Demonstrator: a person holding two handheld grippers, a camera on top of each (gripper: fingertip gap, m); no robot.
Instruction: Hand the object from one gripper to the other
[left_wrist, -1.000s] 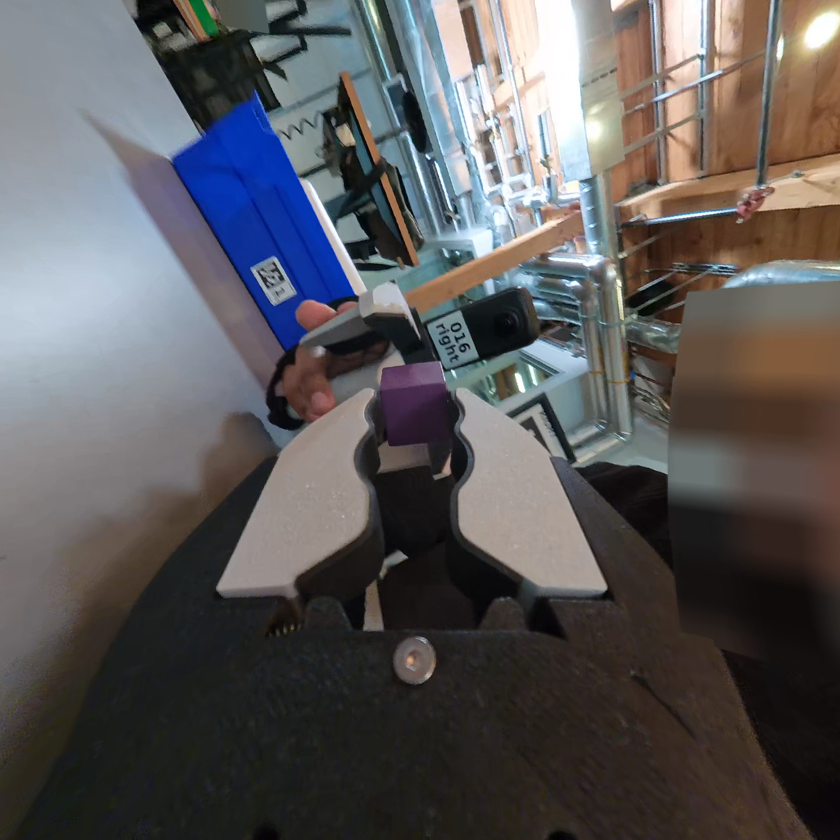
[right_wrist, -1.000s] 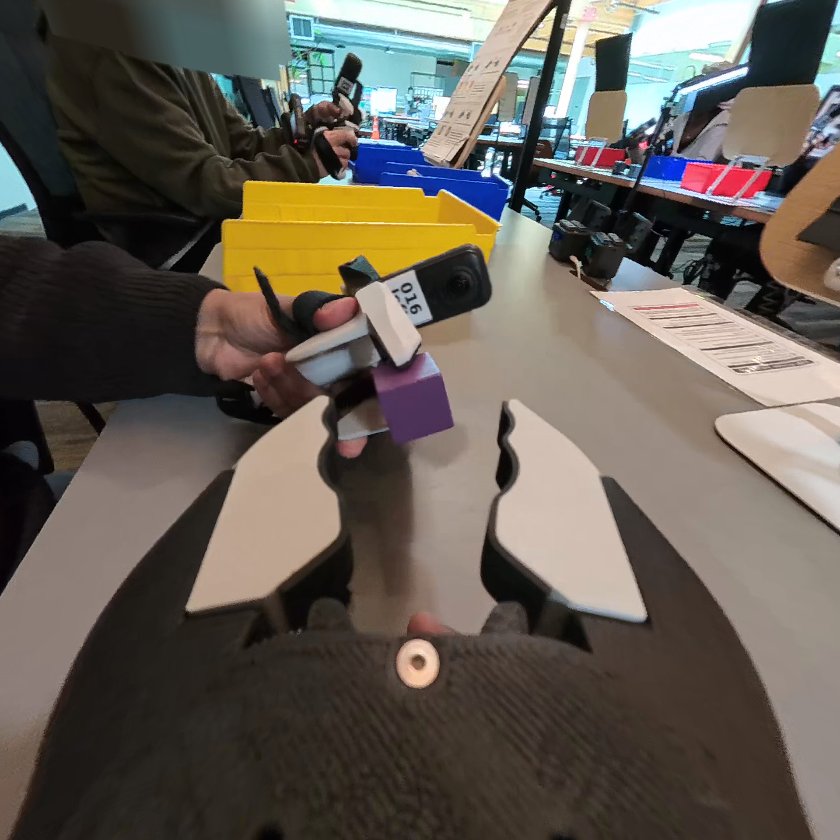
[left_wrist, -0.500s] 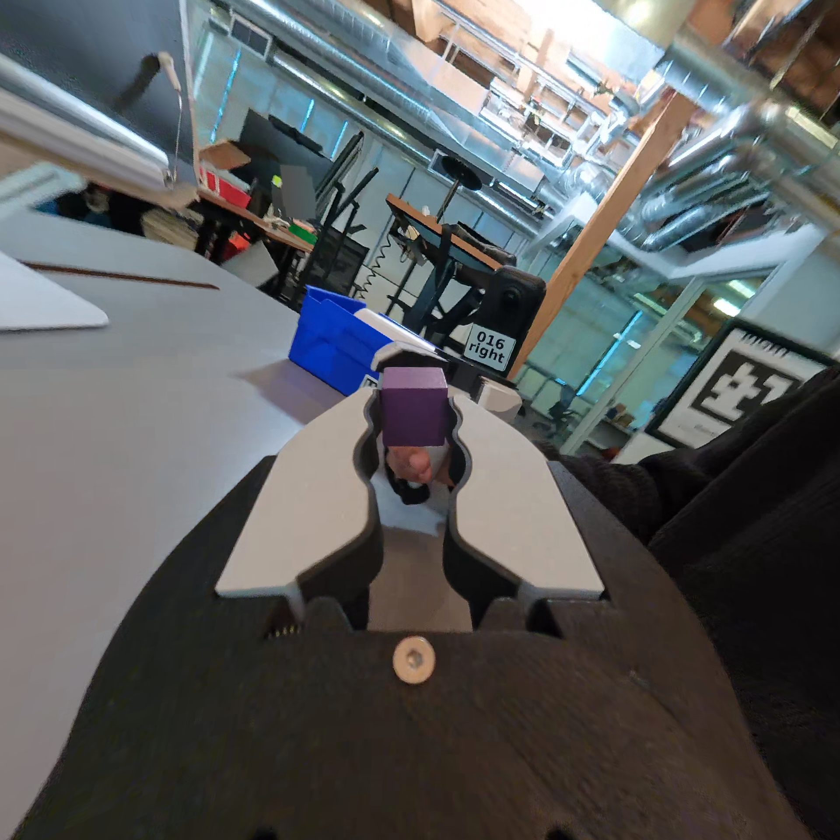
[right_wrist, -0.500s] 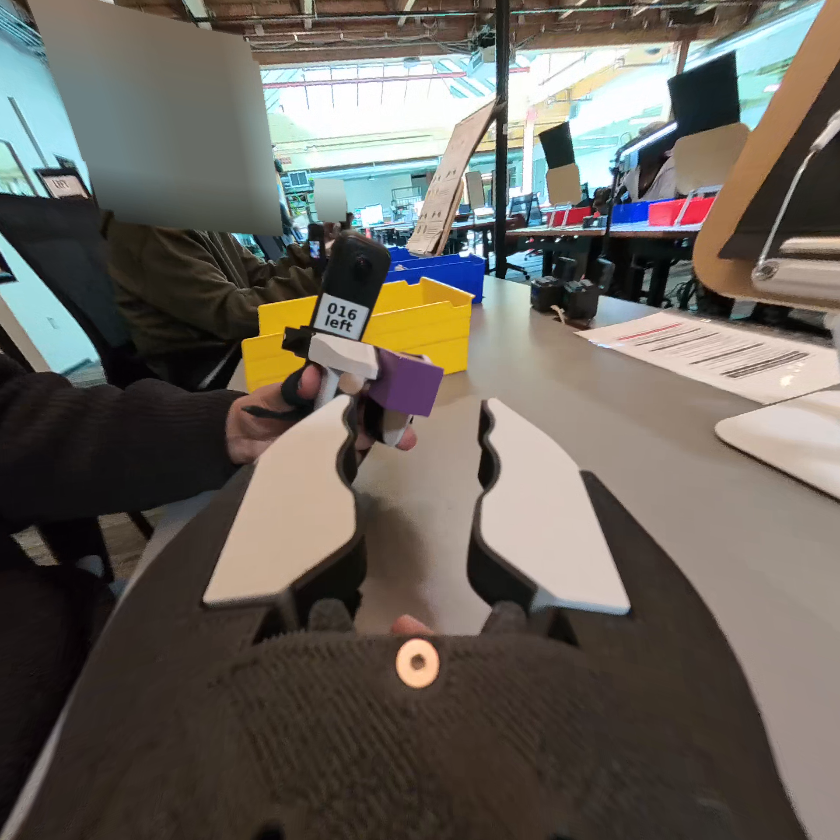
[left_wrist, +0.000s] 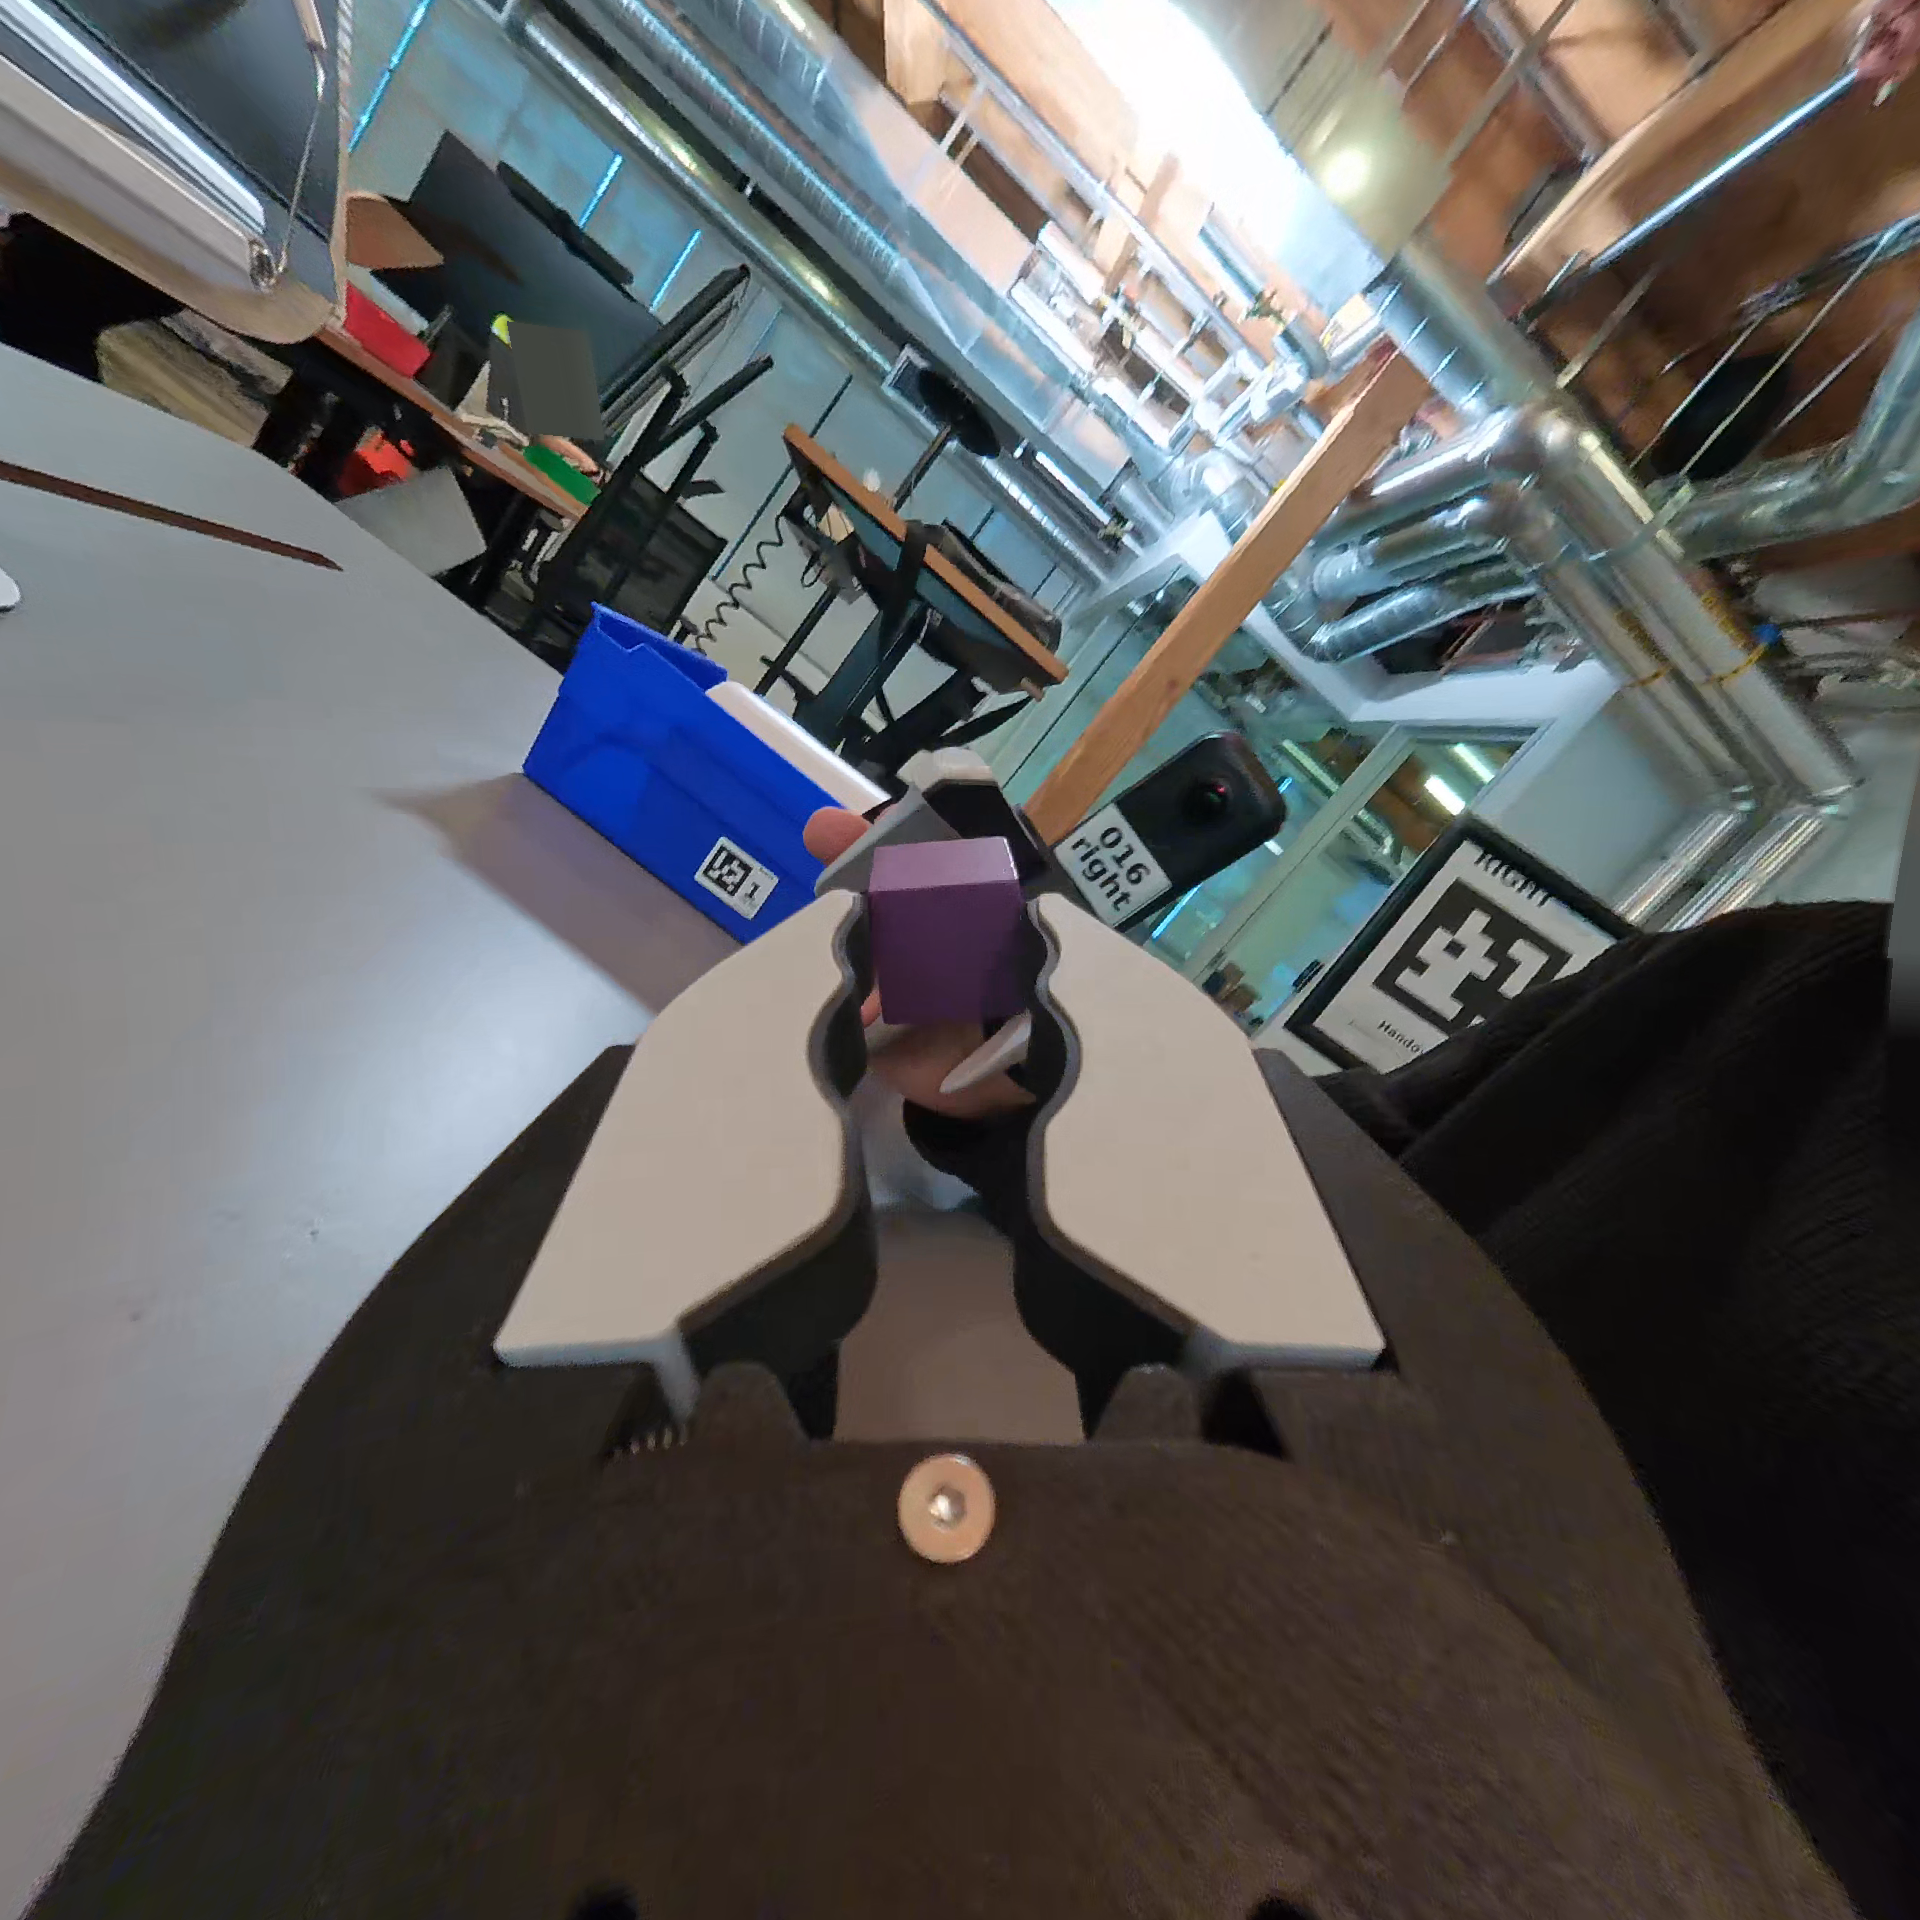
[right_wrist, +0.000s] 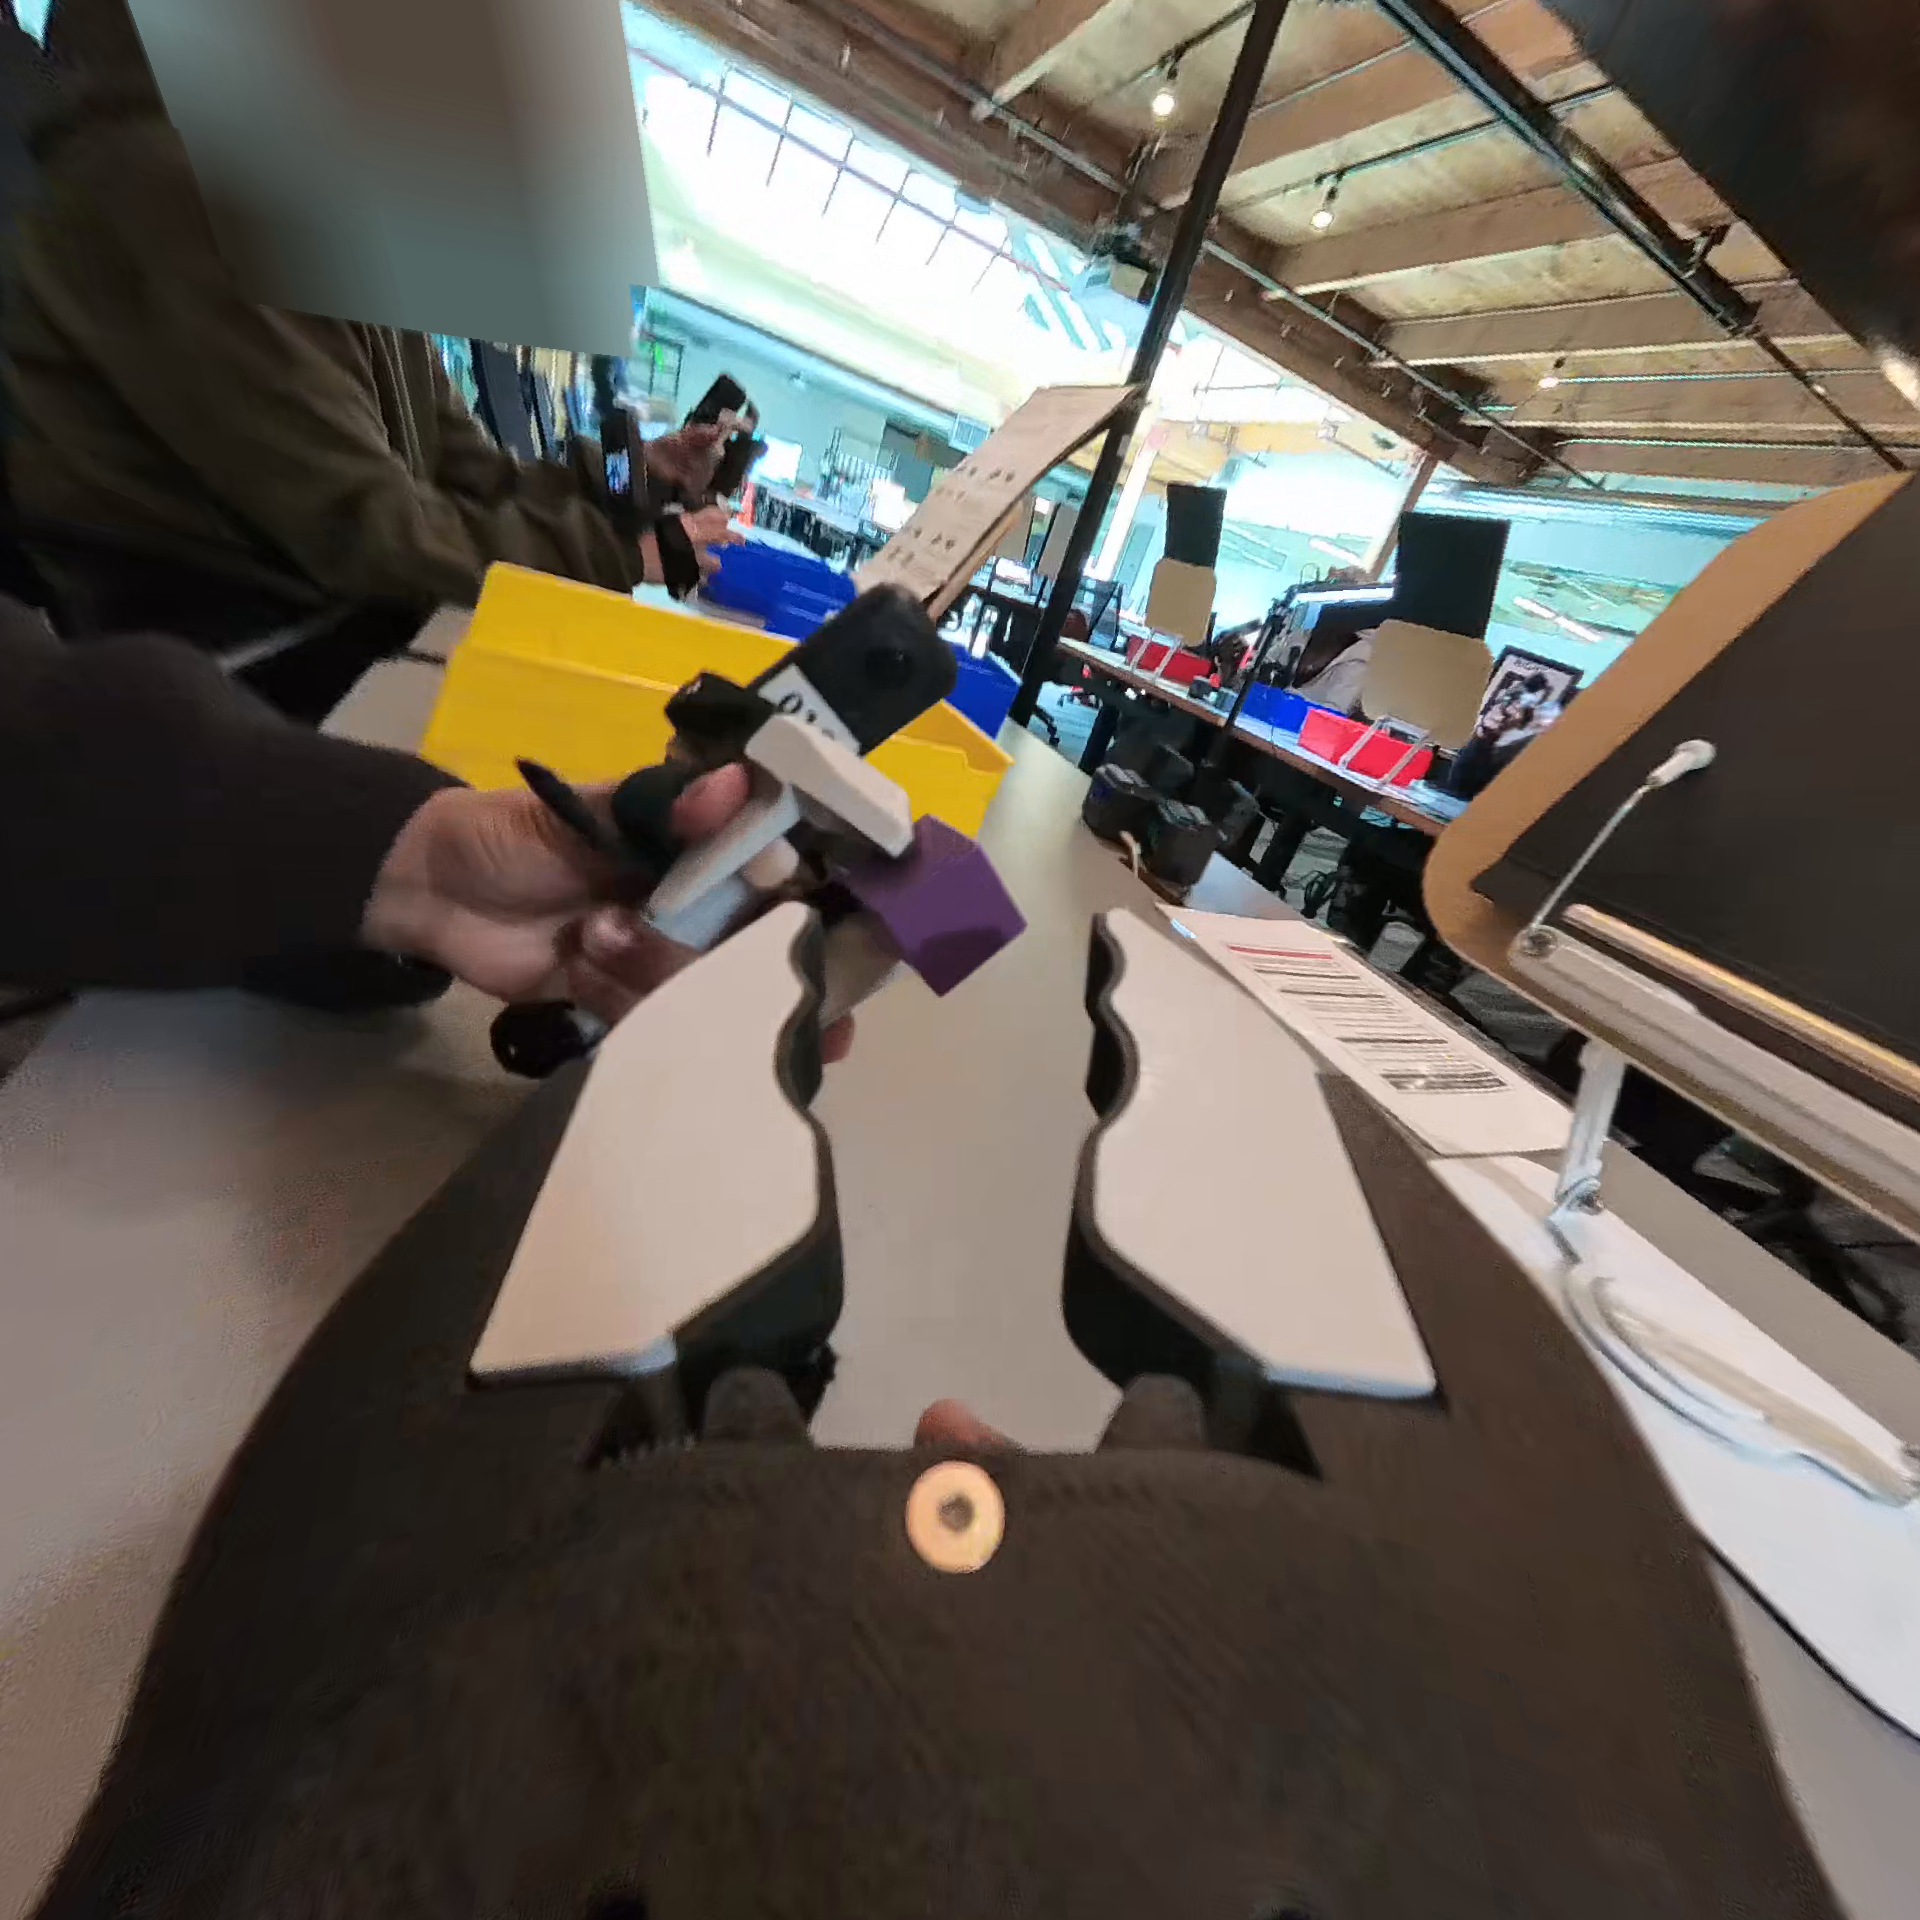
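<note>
A grey desk (right_wrist: 935, 1174) in a workshop hall is shown. A yellow bin (right_wrist: 582, 675) is seen only in the right wrist view, a blue bin (left_wrist: 644, 758) only in the left. The purple cube (left_wrist: 943, 928) is clamped in the left tool (left_wrist: 943, 940); the right tool (right_wrist: 951, 977) is held agape beside it.

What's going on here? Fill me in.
A person holds a gripper in each hand above a grey table. The left gripper is shut on a purple cube at its fingertips. The right gripper is open, its jaws apart and empty, with the cube just ahead and left of the gap. The handover has not happened yet.
</note>
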